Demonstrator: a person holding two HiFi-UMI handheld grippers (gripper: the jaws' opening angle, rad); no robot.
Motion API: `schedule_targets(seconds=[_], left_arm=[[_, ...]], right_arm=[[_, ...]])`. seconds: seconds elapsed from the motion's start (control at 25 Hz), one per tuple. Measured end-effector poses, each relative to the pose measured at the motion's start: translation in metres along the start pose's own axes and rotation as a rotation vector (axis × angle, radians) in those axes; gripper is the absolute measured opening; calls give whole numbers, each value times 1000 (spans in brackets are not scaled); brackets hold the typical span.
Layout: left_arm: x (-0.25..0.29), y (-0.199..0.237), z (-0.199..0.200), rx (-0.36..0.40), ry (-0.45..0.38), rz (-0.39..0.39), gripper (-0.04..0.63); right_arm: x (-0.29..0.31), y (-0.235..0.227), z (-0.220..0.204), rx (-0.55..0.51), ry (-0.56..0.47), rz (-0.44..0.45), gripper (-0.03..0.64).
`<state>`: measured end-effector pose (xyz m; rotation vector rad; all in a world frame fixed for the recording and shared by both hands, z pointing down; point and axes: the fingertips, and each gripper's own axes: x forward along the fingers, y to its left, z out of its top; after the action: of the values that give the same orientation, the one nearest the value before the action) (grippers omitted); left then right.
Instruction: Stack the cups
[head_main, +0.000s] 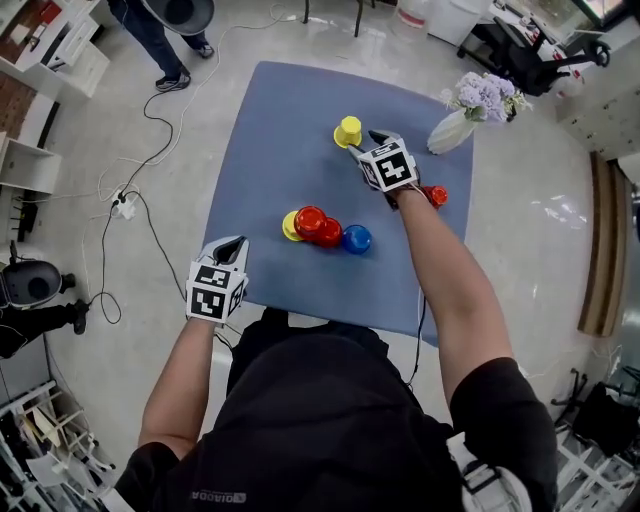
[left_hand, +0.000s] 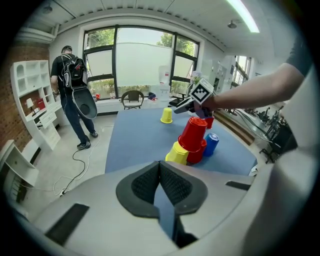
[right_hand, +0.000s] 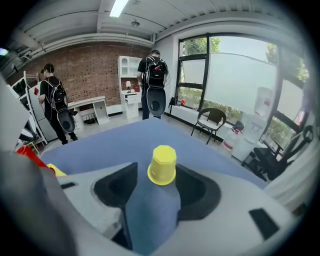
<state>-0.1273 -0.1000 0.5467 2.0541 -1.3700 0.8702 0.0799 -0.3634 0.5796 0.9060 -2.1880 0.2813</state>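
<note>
cups are the matter, and the one nearest to our claw is the lone yellow cup (right_hand: 162, 165). it stands mouth down on the blue table (head_main: 270, 130), just in front of our right gripper (head_main: 383, 138) and framed in the gap of its jaws. the jaws stand wide apart and the pads do not press on the cup, so this gripper holds nothing. our left gripper (left_hand: 160, 170) is closed tight with nothing between the jaws. it hangs at the near edge of the table, well apart from all cups.

further out, in the middle of the table, is a cluster. a red cup (left_hand: 195, 131) sits tilted on top of a lower red cup (left_hand: 197, 154). a second yellow cup (left_hand: 176, 154) touches them on one side, and a blue cup (left_hand: 211, 143) is just beside them on the other. one more red cup (head_main: 436, 195) stands by our right forearm.

we judge the task as only begun: one cup sits on another, and this pair is crooked. the lone yellow cup, the second yellow cup, the blue cup and the red cup by the forearm are not in any stack.

as far as we can see, the cups are mouth down and carry nothing. the white vase (head_main: 448, 132) at the far corner holds purple flowers (head_main: 485, 95).
</note>
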Motion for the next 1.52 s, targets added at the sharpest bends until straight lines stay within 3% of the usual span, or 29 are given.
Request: schedule_targets(seconds=[0.72,1.12,1.52], left_arm=[[-2,23,-23,-42,43,10,4],[10,20,-1,-8,7,-42,3],[14,10,24,51,-36,-86,3]], right_arm=[[52,-11,16,-19,51,-27,209],[12,-4,35,-34,-6,-46,206],[-52,-9,24,15,-43,-96,206]])
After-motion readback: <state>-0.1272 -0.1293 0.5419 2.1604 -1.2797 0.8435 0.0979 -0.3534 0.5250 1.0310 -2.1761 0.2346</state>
